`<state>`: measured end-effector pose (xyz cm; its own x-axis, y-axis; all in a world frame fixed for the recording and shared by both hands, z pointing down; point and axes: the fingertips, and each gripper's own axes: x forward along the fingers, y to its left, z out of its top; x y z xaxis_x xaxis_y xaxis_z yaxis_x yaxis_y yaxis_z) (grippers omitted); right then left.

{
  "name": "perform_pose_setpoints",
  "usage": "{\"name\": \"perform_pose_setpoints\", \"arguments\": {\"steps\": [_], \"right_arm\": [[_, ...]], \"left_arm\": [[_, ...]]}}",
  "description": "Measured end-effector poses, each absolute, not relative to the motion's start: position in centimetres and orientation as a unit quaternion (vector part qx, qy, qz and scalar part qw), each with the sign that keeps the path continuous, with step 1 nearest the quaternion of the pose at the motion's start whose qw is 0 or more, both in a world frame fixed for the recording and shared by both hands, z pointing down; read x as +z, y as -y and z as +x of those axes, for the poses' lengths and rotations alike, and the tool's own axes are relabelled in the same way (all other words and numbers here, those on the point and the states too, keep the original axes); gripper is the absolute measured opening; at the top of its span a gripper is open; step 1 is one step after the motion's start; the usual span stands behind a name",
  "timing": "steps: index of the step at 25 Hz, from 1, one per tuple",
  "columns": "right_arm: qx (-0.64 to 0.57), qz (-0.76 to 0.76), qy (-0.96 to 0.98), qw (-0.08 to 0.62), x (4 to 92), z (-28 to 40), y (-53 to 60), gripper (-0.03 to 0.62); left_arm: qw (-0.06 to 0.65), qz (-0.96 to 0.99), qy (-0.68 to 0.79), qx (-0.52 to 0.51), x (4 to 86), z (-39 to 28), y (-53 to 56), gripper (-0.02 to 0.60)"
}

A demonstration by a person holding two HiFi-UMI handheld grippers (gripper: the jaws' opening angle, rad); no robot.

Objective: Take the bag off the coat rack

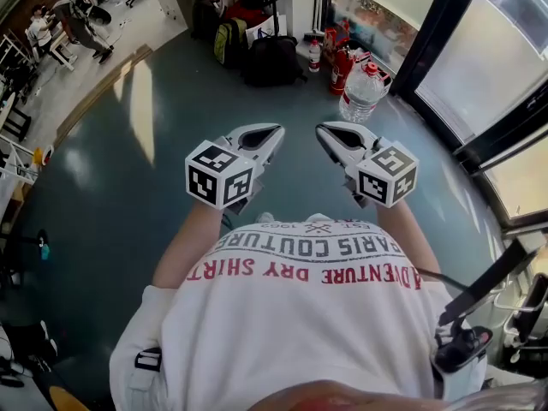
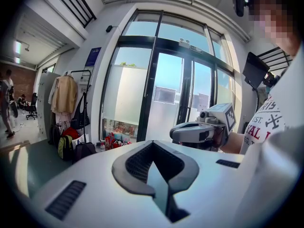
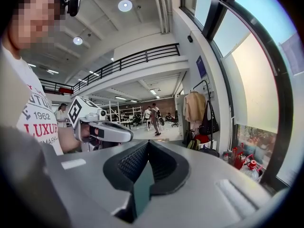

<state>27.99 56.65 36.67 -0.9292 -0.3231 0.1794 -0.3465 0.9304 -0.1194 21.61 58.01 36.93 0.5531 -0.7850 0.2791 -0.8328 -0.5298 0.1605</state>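
Observation:
A black bag [image 2: 80,118] hangs on the coat rack [image 2: 87,87] by the window wall, beside a beige coat [image 2: 63,94]. The right gripper view shows the same black bag [image 3: 208,126], the rack [image 3: 207,91] and the coat [image 3: 194,107]. Both are far from the grippers. In the head view I hold both grippers level in front of my chest, pointing toward the rack's corner. My left gripper [image 1: 272,132] is shut with nothing in it. My right gripper [image 1: 325,132] also has its jaws together and empty.
On the floor under the rack stand a black suitcase [image 1: 272,58], a green backpack [image 1: 228,41] and red items [image 1: 341,60]. A large water bottle [image 1: 360,92] stands near the glass doors [image 2: 180,99]. Several people are at desks at the far left [image 1: 68,20].

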Motion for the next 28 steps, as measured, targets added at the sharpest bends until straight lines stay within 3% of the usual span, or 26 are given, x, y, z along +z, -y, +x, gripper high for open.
{"name": "perform_pose_setpoints", "arguments": {"steps": [8,14,28], "right_arm": [[0.093,0.183,0.975,0.084,38.1,27.2,-52.2,0.002],[0.108,0.186,0.972,0.093,39.9,22.3,-45.2,0.002],[0.144,0.210,0.960,0.118,43.4,0.9,-11.0,0.002]], "left_arm": [[0.142,0.871,0.464,0.081,37.6,20.2,-53.8,0.003],[0.156,0.870,0.462,0.070,38.9,15.1,-46.8,0.003],[0.197,0.860,0.467,0.060,42.1,-8.5,-13.5,0.003]]}}
